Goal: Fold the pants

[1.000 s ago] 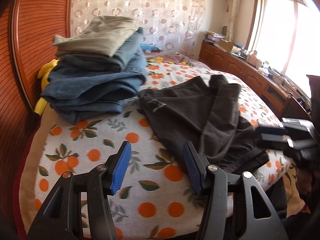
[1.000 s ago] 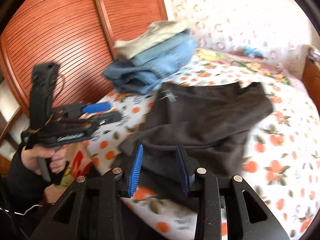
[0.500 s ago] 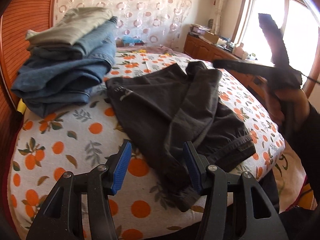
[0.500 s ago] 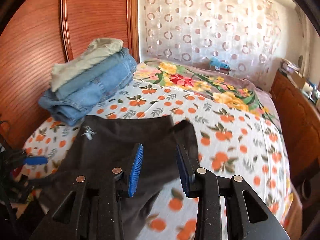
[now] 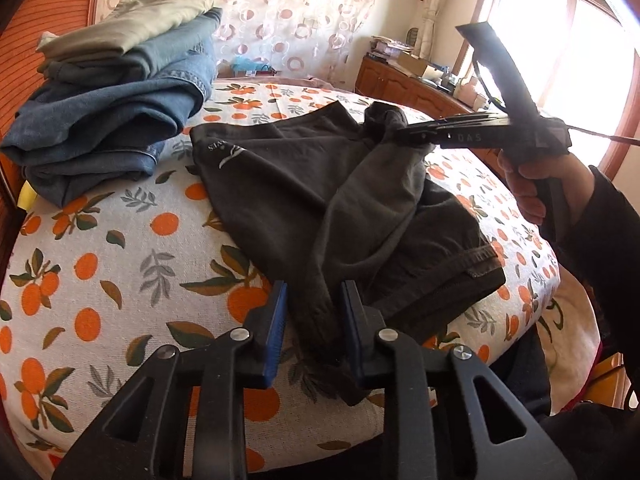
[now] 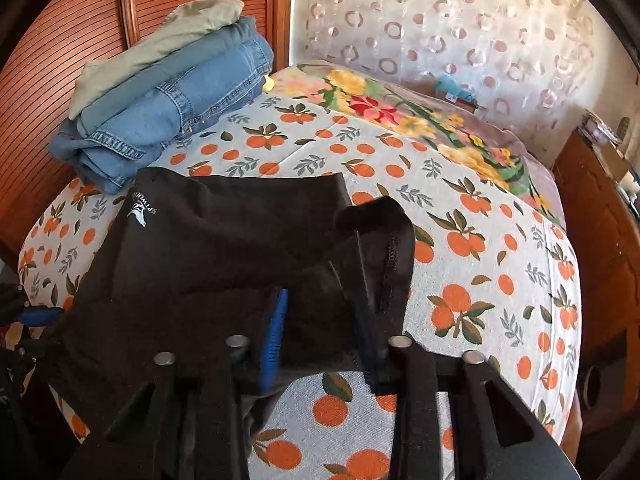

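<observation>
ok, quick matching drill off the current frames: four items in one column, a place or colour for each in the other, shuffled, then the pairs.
Items:
1. black pants
2. folded jeans
3. khaki garment
4. floral blanket

Descriptions:
A. top of the stack
B. spread on the orange-print sheet, white logo
C. blue denim, by the wooden panel
D. far end of the bed, under the curtain

Pairs: 1-B, 2-C, 3-A, 4-D

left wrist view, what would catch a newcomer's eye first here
The dark pants sprawl across the orange-print bedspread, one bunched strip running between the open fingers of the left hand-held gripper. At the far end, the right hand-held gripper meets the cloth. Folded jeans are stacked at the back left against the wooden headboard.
</observation>
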`<state>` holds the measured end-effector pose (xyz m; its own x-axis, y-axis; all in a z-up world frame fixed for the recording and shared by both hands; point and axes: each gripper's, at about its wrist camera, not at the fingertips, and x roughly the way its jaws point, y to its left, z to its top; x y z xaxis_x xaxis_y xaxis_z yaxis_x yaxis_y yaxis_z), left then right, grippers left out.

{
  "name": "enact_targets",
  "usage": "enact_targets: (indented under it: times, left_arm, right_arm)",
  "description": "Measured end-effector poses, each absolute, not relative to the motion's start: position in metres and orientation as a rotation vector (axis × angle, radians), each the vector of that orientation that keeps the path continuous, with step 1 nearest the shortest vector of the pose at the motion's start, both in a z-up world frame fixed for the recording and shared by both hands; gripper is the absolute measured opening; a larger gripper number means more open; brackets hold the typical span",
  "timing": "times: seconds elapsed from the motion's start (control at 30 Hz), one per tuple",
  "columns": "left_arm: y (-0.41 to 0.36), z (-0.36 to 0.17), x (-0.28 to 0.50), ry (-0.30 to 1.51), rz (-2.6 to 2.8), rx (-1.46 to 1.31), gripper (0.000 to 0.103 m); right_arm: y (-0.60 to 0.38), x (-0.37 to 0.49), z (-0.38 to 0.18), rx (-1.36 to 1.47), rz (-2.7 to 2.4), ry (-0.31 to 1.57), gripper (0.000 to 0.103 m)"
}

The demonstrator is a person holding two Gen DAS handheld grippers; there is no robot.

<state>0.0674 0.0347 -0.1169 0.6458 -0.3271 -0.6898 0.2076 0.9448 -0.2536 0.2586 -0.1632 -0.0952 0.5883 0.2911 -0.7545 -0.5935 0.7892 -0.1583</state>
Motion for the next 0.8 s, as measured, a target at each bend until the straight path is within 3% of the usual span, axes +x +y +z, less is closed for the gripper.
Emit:
enact_targets:
  times: [0.13,0.33,0.73,0.8]
  left_arm:
    - [0.035,-0.116,0.064,0.805,-0.31,-0.16,0.023]
    - [0.039,-0.112,0.057,0.792,-0.313,-0.188,0.015]
    - [0.053,-0.116,0.028,0.796,-0.329,-0.242,0.014]
    - [0.053,-0.118,0.03,0.793,-0.349,-0.233,0.014]
  right_arm:
    - [-0.177,0.247,-0.079,-0.422,0.555,0.725,0.006]
    - [-0.153,0.243,-0.051,-0.413,0.62,0.639,0.006]
    - [-0.069,0.242,-0.047,-0.415,0.79,0.56,0.006]
    - [-0.066,0.245,-0.055,-0.404,0.784,0.594,0.015]
